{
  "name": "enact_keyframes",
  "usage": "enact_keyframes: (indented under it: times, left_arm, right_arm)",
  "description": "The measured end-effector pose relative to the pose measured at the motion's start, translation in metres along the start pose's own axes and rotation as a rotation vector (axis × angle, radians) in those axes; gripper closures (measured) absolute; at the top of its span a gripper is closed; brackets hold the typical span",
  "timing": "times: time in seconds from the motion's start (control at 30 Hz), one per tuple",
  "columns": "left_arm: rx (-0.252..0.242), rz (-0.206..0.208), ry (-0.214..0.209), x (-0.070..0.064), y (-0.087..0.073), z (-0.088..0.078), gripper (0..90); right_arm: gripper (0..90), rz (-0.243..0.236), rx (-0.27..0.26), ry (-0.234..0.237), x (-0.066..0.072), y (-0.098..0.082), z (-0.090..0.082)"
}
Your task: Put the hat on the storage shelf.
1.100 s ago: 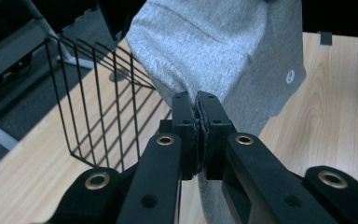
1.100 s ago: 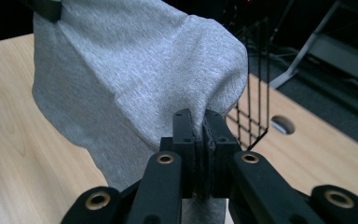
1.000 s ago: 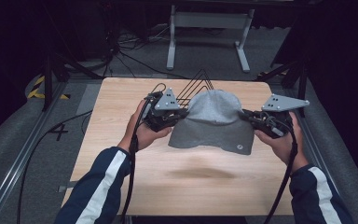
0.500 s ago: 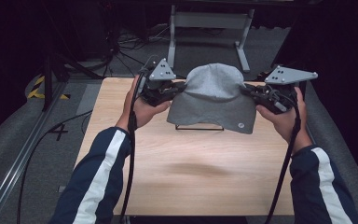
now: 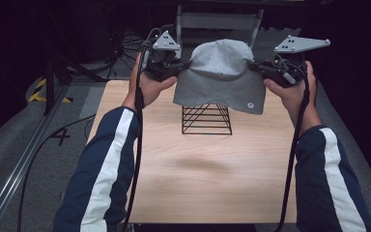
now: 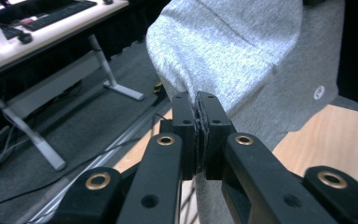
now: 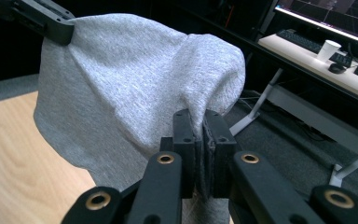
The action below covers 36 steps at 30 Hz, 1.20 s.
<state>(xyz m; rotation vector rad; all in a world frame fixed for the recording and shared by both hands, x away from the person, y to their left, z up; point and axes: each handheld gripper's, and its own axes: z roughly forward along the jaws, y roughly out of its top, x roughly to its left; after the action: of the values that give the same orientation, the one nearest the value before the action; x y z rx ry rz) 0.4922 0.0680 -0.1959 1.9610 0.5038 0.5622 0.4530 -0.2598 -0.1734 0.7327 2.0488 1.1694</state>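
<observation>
Grey knitted hat [image 5: 221,72] is now hanging high above the black wire stand [image 5: 206,119], because we are lifting it off, left gripper [image 5: 182,65] and right gripper [image 5: 256,66] both pinching its edges.

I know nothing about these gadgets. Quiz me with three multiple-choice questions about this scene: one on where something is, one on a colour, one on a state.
1. Where is the black wire rack?
A. on the table, below the hat
B. on the floor
C. in a hand

2. What colour is the hat?
A. red
B. grey
C. blue

3. How is the hat held?
A. lying flat on the table
B. by one gripper
C. pinched by both grippers, lifted

Answers: 1 A, it stands on the wooden table. 2 B, grey knit. 3 C, the left gripper and right gripper each have shut jaws on its fabric.
</observation>
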Motion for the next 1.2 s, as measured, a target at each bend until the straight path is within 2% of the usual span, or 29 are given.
enact_keyframes:
  times: [0.1,0.2,0.3,0.47,0.7,0.77,0.9,1.0,1.1,1.17,1.2]
  left_arm:
    - [0.016,-0.002,0.023,0.005,0.001,0.006,87.0]
    - [0.001,-0.007,0.042,0.008,0.002,0.009,87.0]
    - [-0.008,-0.016,0.051,0.010,0.002,0.013,87.0]
    - [0.006,-0.026,0.068,0.017,0.003,0.021,87.1]
    - [0.021,-0.049,0.062,0.022,-0.004,0.035,87.1]
    - [0.037,-0.042,0.066,0.023,-0.006,0.040,87.0]
    - [0.040,-0.041,0.063,0.025,-0.011,0.045,87.1]
    - [0.046,-0.049,0.070,0.026,-0.014,0.048,87.0]
    - [0.046,-0.037,0.086,0.027,-0.014,0.049,87.1]
    - [0.043,-0.050,0.071,0.026,-0.014,0.050,87.0]
    - [0.049,-0.043,0.063,0.025,-0.014,0.050,87.1]
  right_arm:
    - [85.3,0.020,0.009,-0.005,-0.004,0.000,0.010]
    - [85.3,-0.009,0.043,-0.028,-0.007,0.002,0.020]
    - [85.3,-0.006,0.029,-0.036,-0.009,0.006,0.023]
    - [85.3,-0.006,0.030,-0.046,-0.014,0.011,0.032]
    - [85.3,-0.001,0.041,-0.043,-0.021,0.008,0.046]
    - [85.3,0.004,0.050,-0.046,-0.024,0.006,0.050]
    - [85.3,0.029,0.035,-0.040,-0.029,0.001,0.051]
    - [85.3,0.037,0.032,-0.039,-0.031,-0.002,0.052]
    - [85.3,0.041,0.030,-0.044,-0.032,-0.006,0.053]
    - [85.3,0.053,0.024,-0.037,-0.032,-0.008,0.054]
    - [85.3,0.051,0.018,-0.033,-0.032,-0.008,0.054]
